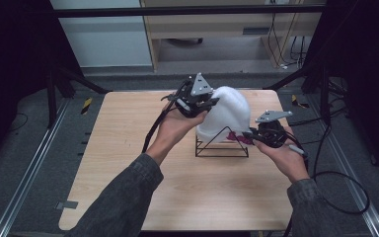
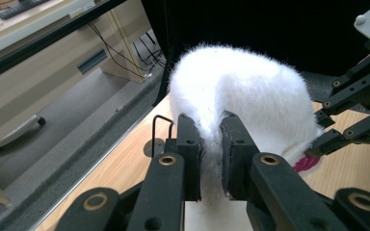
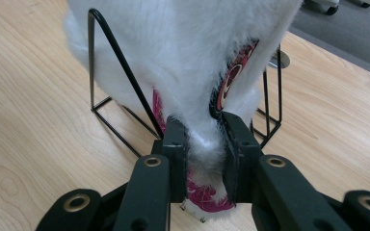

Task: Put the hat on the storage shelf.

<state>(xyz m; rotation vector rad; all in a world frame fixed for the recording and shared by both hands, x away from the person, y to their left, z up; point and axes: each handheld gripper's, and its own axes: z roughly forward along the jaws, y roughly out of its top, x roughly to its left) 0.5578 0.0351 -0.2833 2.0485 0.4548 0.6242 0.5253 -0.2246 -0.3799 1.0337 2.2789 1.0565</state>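
One white furry hat (image 1: 226,114) is sitting over one black wire stand (image 1: 222,146) on the worktop (image 1: 128,163). Left gripper (image 2: 211,144) and right gripper (image 3: 203,144), angled inward from opposite sides, are each pinching its fur between narrow fingers.

Dark grey sleeves (image 1: 128,197); 2 black grippers with grey 3-cornered plates (image 1: 201,85).

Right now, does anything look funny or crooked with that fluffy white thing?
A little. The fluffy white hat sits lopsided over the black wire stand, and its pink lining pokes out at the edge, where the right gripper pinches it. The left gripper pinches the other side. Nothing looks torn.
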